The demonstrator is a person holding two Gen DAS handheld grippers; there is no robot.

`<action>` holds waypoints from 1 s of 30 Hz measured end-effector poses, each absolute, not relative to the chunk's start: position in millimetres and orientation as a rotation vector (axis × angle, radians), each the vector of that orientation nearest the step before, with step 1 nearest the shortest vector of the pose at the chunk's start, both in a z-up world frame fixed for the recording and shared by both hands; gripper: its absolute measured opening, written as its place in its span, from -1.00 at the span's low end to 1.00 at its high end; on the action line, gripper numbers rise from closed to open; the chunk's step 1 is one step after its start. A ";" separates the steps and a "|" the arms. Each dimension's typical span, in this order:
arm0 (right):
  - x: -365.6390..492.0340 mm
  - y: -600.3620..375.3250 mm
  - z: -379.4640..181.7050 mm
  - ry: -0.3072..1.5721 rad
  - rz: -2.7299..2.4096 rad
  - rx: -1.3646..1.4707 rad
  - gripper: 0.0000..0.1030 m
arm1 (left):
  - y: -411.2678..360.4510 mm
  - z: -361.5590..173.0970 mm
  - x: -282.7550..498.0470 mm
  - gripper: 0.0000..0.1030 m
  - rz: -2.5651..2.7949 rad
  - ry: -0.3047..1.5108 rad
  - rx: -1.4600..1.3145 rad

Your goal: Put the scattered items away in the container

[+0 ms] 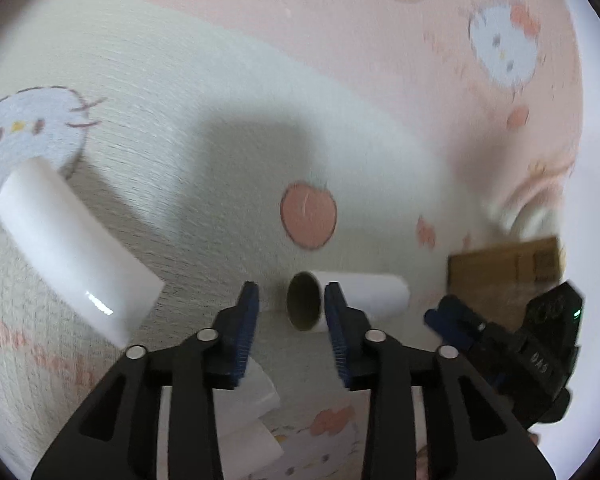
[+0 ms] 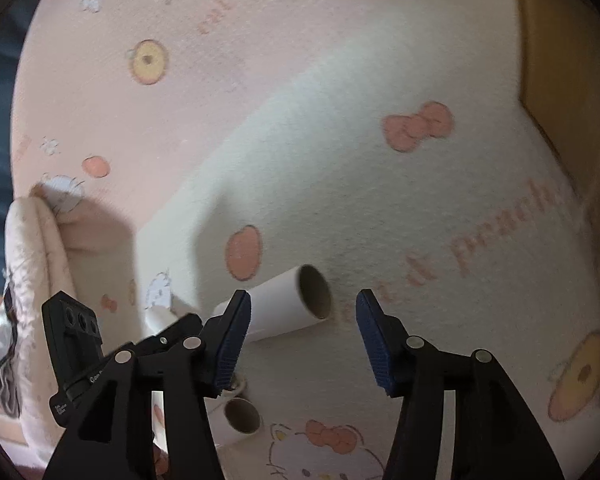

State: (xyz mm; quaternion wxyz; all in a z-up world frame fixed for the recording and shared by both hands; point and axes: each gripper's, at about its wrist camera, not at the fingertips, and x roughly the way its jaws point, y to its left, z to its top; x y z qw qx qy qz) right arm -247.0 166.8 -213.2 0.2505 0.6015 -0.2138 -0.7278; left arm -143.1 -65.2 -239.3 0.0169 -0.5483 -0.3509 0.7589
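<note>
Both tongs gape: left tongs [image 1: 292,300] straddle the tube's [image 1: 356,300] mouth, right tongs [image 2: 302,312] above.

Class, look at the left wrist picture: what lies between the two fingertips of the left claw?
The open end of a white cardboard tube lying on the patterned blanket shows between the left claw fingertips, in the left wrist view.

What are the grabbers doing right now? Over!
Left gripper open, lined up on tube. Right gripper open, empty, near same tube. Box beyond the right gripper. Nothing blocking.
</note>
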 end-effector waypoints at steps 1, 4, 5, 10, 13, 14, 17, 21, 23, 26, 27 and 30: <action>-249.5 162.6 -214.1 -0.592 -1.962 1.623 0.01 | -66.5 -239.0 -141.1 -0.26 2.342 -1.120 -1.684; -249.4 158.2 -223.6 -0.629 -1.933 1.632 0.02 | -62.9 -240.7 -142.8 -0.26 2.280 -1.135 -1.658; -249.3 153.9 -226.3 -0.629 -1.927 1.630 0.01 | -60.9 -241.5 -144.4 -0.26 2.286 -1.125 -1.657; -254.4 155.2 -236.7 -0.612 -1.947 1.648 0.01 | -53.3 -248.5 -153.2 -0.26 2.230 -1.177 -1.631; -252.4 154.5 -241.0 -0.657 -1.895 1.653 -0.20 | -41.0 -250.3 -157.6 -0.26 2.217 -1.143 -1.660; -250.9 152.2 -241.6 -0.652 -1.891 1.653 -0.27 | -37.4 -250.2 -156.8 -0.26 2.214 -1.125 -1.664; -247.6 147.7 -241.3 -0.560 -1.901 1.667 -0.32 | -29.6 -247.5 -153.2 -0.29 2.237 -1.080 -1.668; -241.2 141.9 -232.4 -0.416 -1.892 1.644 -0.32 | -22.6 -237.9 -148.6 -0.35 2.254 -1.022 -1.641; -239.3 143.5 -225.0 -0.401 -1.908 1.625 -0.32 | -19.9 -229.2 -148.2 -0.35 2.263 -1.007 -1.608; -233.5 151.1 -211.0 -0.420 -1.933 1.585 -0.33 | -14.0 -212.8 -149.6 -0.36 2.281 -0.987 -1.566; -230.6 153.7 -204.8 -0.431 -1.946 1.569 -0.33 | -11.3 -206.6 -150.2 -0.36 2.282 -0.972 -1.551; -221.3 169.6 -180.3 -0.447 -2.009 1.504 -0.40 | -1.9 -184.5 -150.3 -0.45 2.272 -0.980 -1.522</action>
